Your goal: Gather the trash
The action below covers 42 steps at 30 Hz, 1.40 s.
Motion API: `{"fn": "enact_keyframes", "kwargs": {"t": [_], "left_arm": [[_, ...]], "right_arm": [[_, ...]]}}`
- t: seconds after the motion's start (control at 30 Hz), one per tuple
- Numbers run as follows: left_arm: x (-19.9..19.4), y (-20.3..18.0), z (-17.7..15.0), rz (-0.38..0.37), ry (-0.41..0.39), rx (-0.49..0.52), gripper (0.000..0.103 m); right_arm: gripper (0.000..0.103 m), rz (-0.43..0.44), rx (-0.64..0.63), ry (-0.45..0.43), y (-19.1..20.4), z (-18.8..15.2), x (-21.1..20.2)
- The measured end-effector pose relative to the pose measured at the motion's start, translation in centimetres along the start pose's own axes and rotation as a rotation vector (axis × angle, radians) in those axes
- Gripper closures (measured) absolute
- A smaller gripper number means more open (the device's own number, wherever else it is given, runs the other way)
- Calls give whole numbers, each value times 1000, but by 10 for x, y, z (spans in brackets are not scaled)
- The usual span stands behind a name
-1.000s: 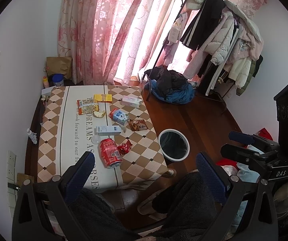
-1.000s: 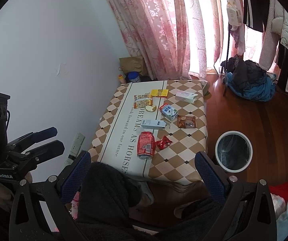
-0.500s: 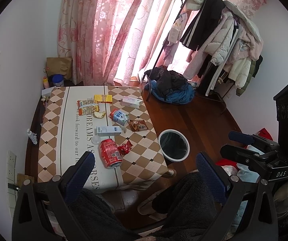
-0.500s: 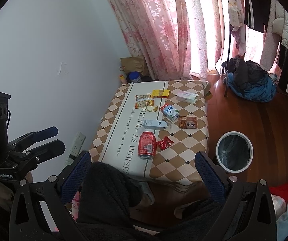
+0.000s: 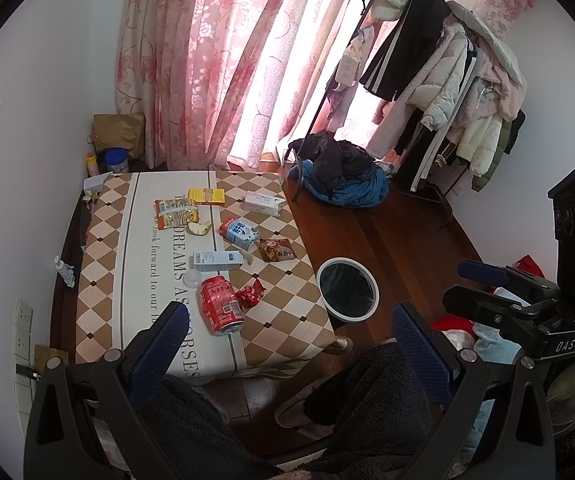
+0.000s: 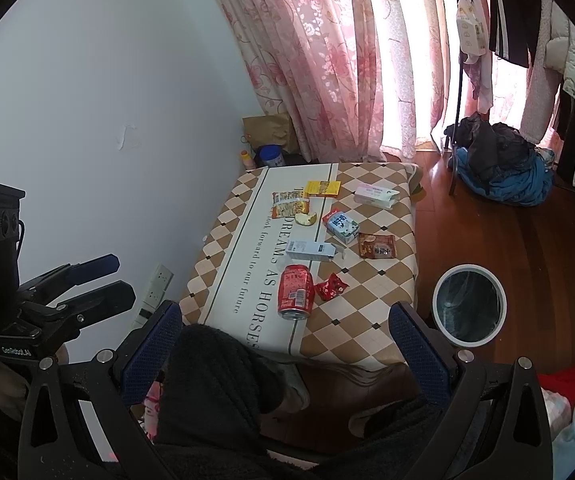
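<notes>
Left wrist view: the left gripper [image 5: 287,332] is held high above the bench [image 5: 127,280], its blue-padded fingers [image 5: 159,340] spread wide with nothing between them. On the checked cloth a red can [image 5: 221,309] is seen lying on its side near the front edge, with a crumpled red wrapper [image 5: 250,294] just beside it. Farther back are found a long white carton [image 5: 217,260], a blue and white milk carton [image 5: 239,233], a brown snack packet [image 5: 278,249], a piece of apple [image 5: 200,227], an orange snack bag [image 5: 175,212], a yellow packet [image 5: 206,195] and a white tissue pack [image 5: 263,202]. A white-rimmed bin [image 5: 347,294] lined with a dark bag stands on the wooden floor just beside the bench's right edge.

From the right wrist view, the right gripper [image 6: 283,340] is likewise held well above the trash, fingers [image 6: 417,350] parted and empty. The can [image 6: 296,291] and bin [image 6: 469,305] are both seen beyond it, apart from each other. Dark fleece-clad legs [image 6: 215,392] are seen below both grippers.
</notes>
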<state>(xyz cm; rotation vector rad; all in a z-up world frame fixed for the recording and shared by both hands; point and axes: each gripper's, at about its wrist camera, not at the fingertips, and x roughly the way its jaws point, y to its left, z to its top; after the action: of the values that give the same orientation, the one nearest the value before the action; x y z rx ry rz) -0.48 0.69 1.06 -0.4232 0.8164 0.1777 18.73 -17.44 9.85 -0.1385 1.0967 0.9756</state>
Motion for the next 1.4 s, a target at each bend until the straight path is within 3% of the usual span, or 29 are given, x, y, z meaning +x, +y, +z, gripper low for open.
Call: {"fn": "enact_keyframes", "kwargs": {"t": [1.1,1.3,1.4], "left_arm": [[0,1,-1,4,-3,-1,0],[44,17,1,215,26,0,0],[95,38,-1,295,110,-44,0]], "right_arm": [[0,-2,8,-16,5,3,0],[0,-99,137,-16,-34,-2,36],[0,-135,249,44,-72,-9,86]]}}
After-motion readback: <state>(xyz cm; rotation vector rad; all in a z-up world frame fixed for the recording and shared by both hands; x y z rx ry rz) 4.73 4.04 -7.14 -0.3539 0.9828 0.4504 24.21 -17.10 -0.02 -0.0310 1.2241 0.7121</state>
